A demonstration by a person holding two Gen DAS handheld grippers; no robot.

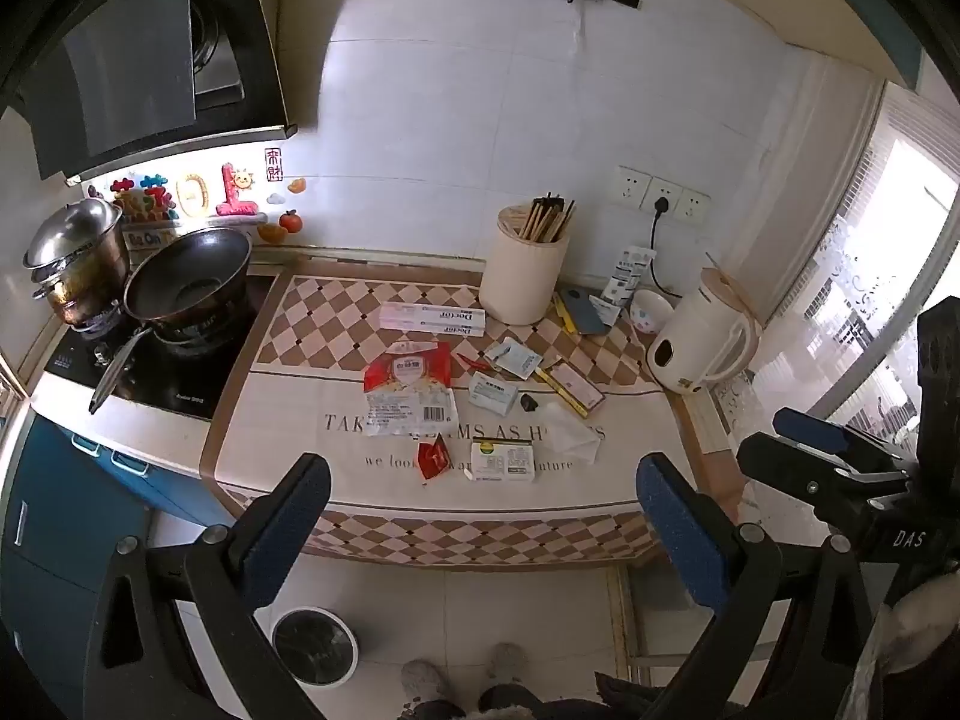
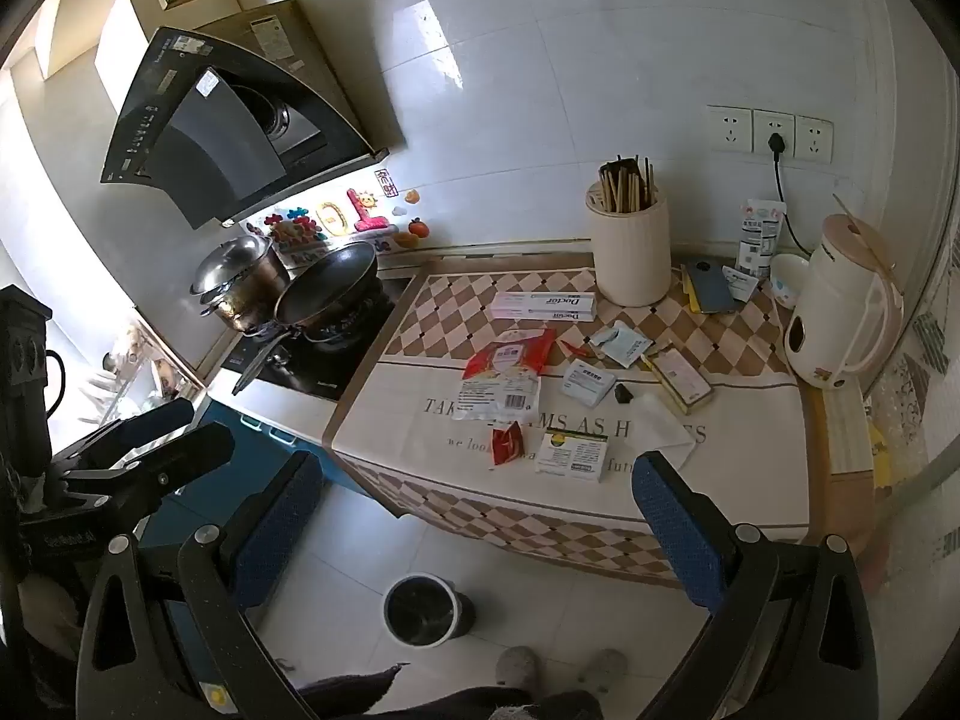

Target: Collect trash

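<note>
Litter lies on the counter's checkered cloth (image 1: pixel 336 324): a large red and white bag (image 1: pixel 408 387) (image 2: pixel 507 375), a small red packet (image 1: pixel 433 459) (image 2: pixel 505 445), a white and green box (image 1: pixel 503 461) (image 2: pixel 571 455), a Doctor box (image 1: pixel 432 319) (image 2: pixel 543 306), small sachets (image 1: pixel 513 357) and a yellow-edged packet (image 1: pixel 570 387). On the floor stands a round bin (image 1: pixel 315 645) (image 2: pixel 423 611). My left gripper (image 1: pixel 483 501) hovers open before the counter's front edge, holding nothing. My right gripper (image 2: pixel 477 498) is open too, empty, beside it; it shows at the right (image 1: pixel 822 450).
A wok (image 1: pixel 192 276) and a steel pot (image 1: pixel 78 258) sit on the stove at the left. A chopstick holder (image 1: pixel 525 270), a phone (image 1: pixel 585 309), a bowl (image 1: pixel 651 309) and a kettle (image 1: pixel 702 342) stand at the back right. The person's slippers (image 1: pixel 462 675) show below.
</note>
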